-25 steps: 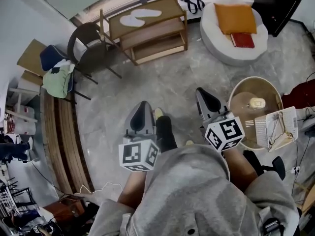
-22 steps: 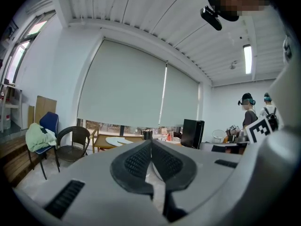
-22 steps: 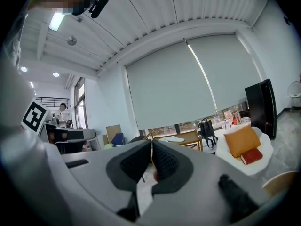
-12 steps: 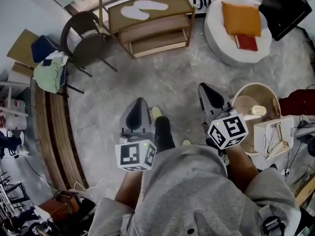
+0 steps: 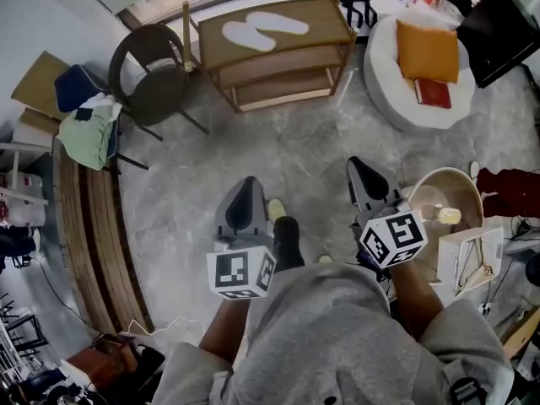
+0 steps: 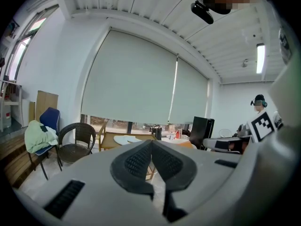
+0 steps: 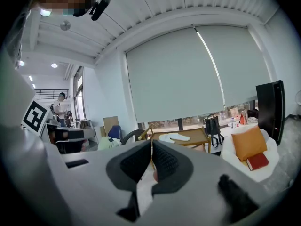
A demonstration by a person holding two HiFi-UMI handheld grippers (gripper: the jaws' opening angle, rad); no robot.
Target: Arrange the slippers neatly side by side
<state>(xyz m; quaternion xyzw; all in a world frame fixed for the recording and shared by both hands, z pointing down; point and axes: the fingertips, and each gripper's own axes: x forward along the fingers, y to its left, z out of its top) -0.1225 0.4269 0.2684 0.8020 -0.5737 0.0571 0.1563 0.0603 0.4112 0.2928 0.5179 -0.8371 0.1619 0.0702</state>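
- The left tool [image 5: 248, 182], a grey plastic body with black ribbed rubber pads, is clenched. In the left gripper view [image 6: 151, 145] its two pads meet along one seam with nothing between them.
- The right tool [image 5: 358, 165] is of the same make and is likewise clenched and empty. In the right gripper view [image 7: 151, 147] its textured pads press together.
- Each tool carries a white cube with black square markers at its rear. Both are held low in front of the person in a grey sweatshirt [image 5: 337, 336], side by side and apart from each other.
- The pair of flat white slippers [image 5: 264, 29] lies on the top of a light wooden counter with two shelves beneath [image 5: 316, 25], well apart from both tools. The two soles touch and lie staggered, one further right than the other.
- From the right gripper view the slippers [image 7: 174, 137] show as thin pale ovals on the counter [image 7: 200, 136], beyond the pad tips.
- The floor [image 5: 287, 154] is glossy grey marbled stone.
- A round-backed dark woven chair [image 5: 156, 74] stands just beside the counter's left end.
- To the counter's right is a round white padded seat [image 5: 396, 99], which holds a square orange cushion [image 5: 429, 51] and a flat red book [image 5: 434, 93].
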